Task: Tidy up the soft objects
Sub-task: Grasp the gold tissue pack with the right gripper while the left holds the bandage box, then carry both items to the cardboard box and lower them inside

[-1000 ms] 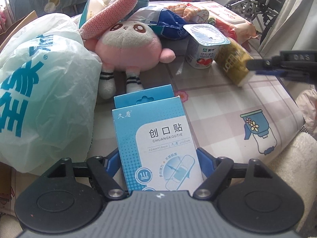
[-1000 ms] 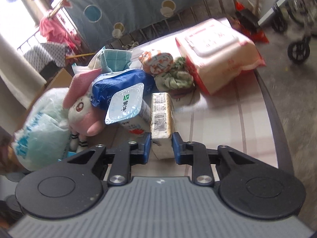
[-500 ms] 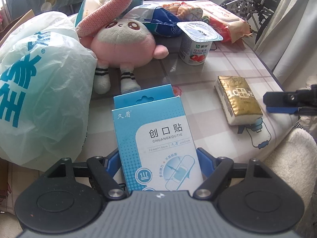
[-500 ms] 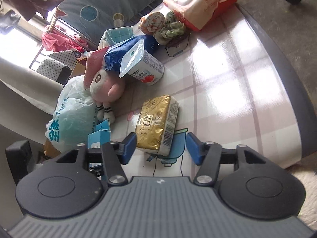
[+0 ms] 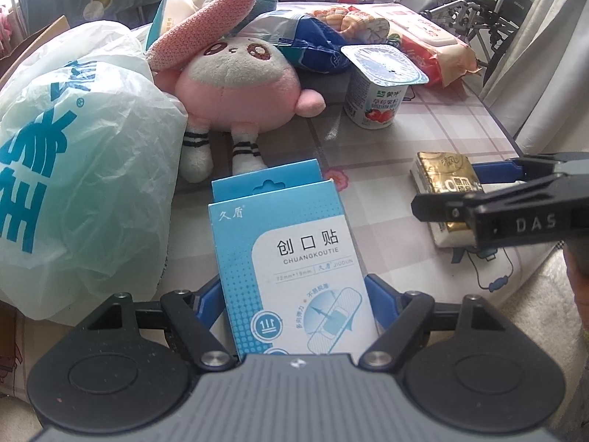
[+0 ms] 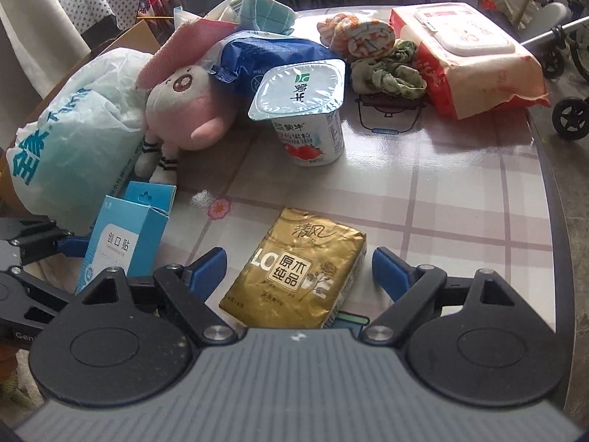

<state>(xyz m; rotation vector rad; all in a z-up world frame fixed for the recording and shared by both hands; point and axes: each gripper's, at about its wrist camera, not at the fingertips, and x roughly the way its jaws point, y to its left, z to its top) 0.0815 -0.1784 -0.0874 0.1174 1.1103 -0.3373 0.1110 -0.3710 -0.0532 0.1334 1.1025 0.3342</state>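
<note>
My left gripper (image 5: 294,291) is shut on a blue bandage box (image 5: 291,243), held upright over the table's near edge; the box (image 6: 121,243) also shows at the left of the right wrist view. A gold tissue pack (image 6: 305,243) lies flat on the checked tablecloth. My right gripper (image 6: 298,263) straddles it with jaws opening, and the pads stand clear of both its sides. In the left wrist view the pack (image 5: 441,169) sits at the right under the right gripper (image 5: 471,188). A pink plush rabbit (image 5: 235,84) lies behind the box.
A yogurt cup (image 6: 305,110) stands mid-table. A white-and-teal plastic bag (image 5: 73,147) bulges at the left. A blue pouch (image 6: 257,59), rolled cloths (image 6: 357,37) and a wet-wipes pack (image 6: 475,62) lie at the back. The table's rim (image 6: 545,184) curves along the right.
My right gripper carried the tissue pack from beside the yogurt cup to the table's near side, laid it flat and let go. The left gripper and box stayed put.
</note>
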